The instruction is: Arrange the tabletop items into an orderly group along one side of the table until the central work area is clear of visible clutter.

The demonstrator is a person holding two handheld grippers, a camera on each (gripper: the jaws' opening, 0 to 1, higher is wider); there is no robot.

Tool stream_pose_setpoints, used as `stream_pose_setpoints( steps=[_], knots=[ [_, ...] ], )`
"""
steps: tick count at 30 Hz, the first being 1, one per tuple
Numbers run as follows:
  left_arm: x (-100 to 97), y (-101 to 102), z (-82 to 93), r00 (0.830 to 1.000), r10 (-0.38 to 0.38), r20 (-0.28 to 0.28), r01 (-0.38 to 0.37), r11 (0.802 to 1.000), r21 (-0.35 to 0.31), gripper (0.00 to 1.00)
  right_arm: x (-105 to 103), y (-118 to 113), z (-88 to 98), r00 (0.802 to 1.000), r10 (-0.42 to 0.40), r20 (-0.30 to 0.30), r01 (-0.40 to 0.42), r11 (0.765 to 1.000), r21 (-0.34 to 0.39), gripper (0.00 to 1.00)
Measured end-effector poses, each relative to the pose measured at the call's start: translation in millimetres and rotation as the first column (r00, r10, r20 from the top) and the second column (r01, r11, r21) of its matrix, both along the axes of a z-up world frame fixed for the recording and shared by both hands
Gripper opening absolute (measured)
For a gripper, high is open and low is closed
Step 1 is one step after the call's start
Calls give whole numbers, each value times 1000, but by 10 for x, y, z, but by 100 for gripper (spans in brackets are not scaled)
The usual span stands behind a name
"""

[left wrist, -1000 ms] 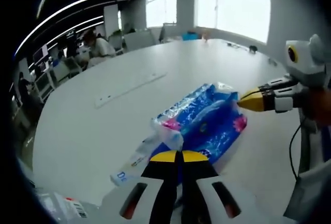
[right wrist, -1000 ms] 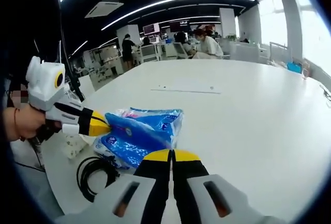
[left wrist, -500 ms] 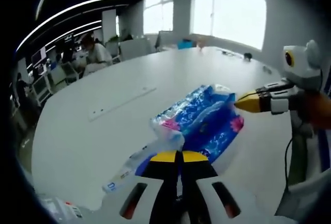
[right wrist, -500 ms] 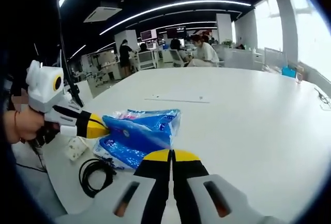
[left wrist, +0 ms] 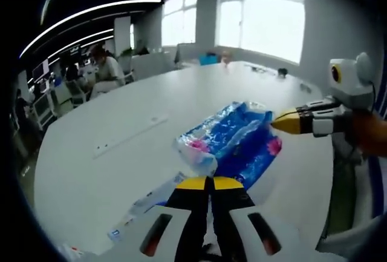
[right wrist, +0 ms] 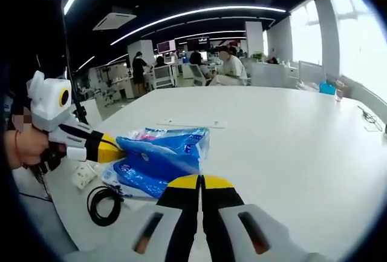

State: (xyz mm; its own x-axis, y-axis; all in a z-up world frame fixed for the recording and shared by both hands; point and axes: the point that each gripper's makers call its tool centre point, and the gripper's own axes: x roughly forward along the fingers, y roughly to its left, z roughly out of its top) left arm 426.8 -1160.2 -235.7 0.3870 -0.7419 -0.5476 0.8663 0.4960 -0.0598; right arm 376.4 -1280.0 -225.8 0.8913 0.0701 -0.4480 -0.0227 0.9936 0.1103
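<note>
A blue tissue pack [left wrist: 237,138] in crinkly plastic lies along the white table [left wrist: 121,171] just ahead of my left gripper [left wrist: 208,183]. That gripper is shut on the pack's near wrapper end. In the right gripper view the same left gripper [right wrist: 116,149] comes in from the left, its yellow tip pinching the blue tissue pack [right wrist: 164,147] with a second blue layer beneath. My right gripper [right wrist: 201,181] is shut with nothing in it, close to the pack's side. In the left gripper view the right gripper [left wrist: 279,122] points at the pack's far corner.
A coiled black cable [right wrist: 103,205] and a white socket block [right wrist: 83,175] lie near the table edge by the pack. A flat white strip [right wrist: 188,123] lies farther along the table. A flat printed wrapper [left wrist: 142,204] sits beside my left jaws. People sit at desks beyond.
Both views have drifted a little with the hands. The pack stays pinched by the left gripper and both grippers stay shut.
</note>
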Motion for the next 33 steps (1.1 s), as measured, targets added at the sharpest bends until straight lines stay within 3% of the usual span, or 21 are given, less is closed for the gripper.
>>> stream_pose_setpoints(
  steps=[9, 16, 33],
  knots=[
    [-85, -241, -38, 1000, -16, -10, 16, 1000, -9, 0, -112, -229, -36, 1000, -29, -9, 29, 1000, -8, 0],
    [-125, -397, -219, 999, -34, -13, 34, 999, 21, 0, -149, -345, -179, 998, -44, -34, 44, 999, -8, 0],
    [-113, -475, -612, 999, -8, -51, 12, 995, 97, 0, -112, -422, -557, 995, -16, -96, 16, 1000, -7, 0]
  ],
)
